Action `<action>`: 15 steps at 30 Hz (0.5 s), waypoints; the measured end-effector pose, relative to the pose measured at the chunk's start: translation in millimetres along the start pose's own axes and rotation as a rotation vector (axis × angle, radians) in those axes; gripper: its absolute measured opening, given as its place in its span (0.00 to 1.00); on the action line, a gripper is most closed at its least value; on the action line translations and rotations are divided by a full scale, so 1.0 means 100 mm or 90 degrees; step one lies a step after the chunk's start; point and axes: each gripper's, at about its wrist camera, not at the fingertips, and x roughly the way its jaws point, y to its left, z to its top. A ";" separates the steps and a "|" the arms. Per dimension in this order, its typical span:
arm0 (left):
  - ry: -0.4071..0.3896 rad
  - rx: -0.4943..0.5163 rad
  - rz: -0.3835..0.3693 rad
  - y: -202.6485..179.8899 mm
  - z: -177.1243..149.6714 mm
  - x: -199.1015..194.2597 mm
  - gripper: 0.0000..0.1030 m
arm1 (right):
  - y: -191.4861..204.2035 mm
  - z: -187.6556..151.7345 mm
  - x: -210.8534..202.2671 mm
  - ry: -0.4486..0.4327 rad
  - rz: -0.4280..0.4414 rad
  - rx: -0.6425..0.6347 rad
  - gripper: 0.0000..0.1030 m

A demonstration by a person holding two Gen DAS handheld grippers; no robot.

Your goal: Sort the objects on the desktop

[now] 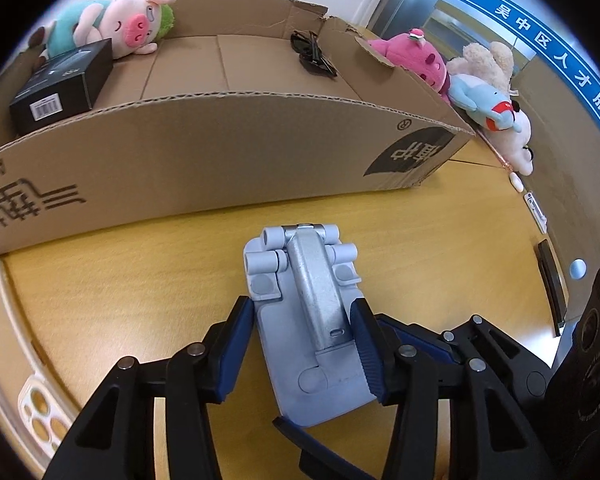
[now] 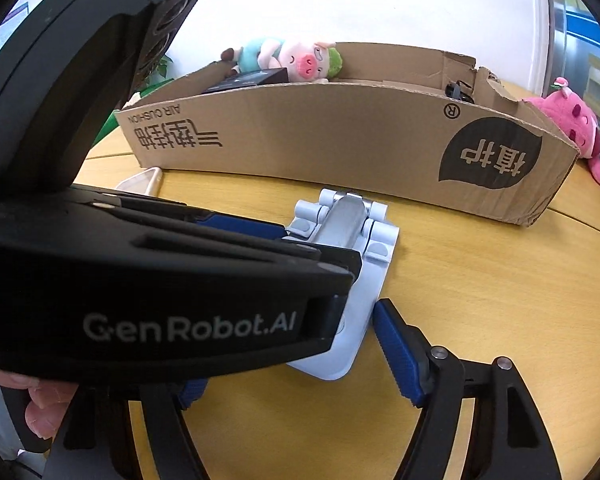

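the left gripper [image 1: 306, 344] has its blue-padded fingers [image 1: 236, 344] on either side of a pale grey folding phone stand [image 1: 304, 300], pads against its two long edges, so it is clamped on the stand. the right gripper [image 2: 296, 350] stands partly open around the near end of the same stand: its right finger [image 2: 396, 348] sits just beside the stand's edge with a thin gap showing, and its other finger is mostly hidden behind the left gripper's black body, so whether that one touches cannot be told.

the stand lies flat on the yellow wooden table [image 1: 140, 280], folded, its silver metal arm [image 1: 316, 292] running down the middle and its hinge end pointing at the cardboard box [image 1: 220, 152] just beyond it.

inside the open-topped box are a black carton [image 1: 60, 88] at the left end, a pig plush toy [image 1: 116, 28] leaning on the rear wall behind it, and a dark pair of sunglasses [image 1: 312, 54] near the torn right corner. a clear phone case [image 2: 140, 184] lies on the table beside the box's left end. past the right end of the box sit a pink plush [image 1: 416, 56] and a cream and blue plush [image 1: 488, 92]. part of a hand [image 2: 44, 404] shows at the lower left of the right wrist view.
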 end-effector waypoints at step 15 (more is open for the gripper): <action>-0.141 0.044 0.016 -0.23 0.37 -0.93 0.47 | 0.28 0.54 -0.60 -0.110 -0.011 -0.044 0.70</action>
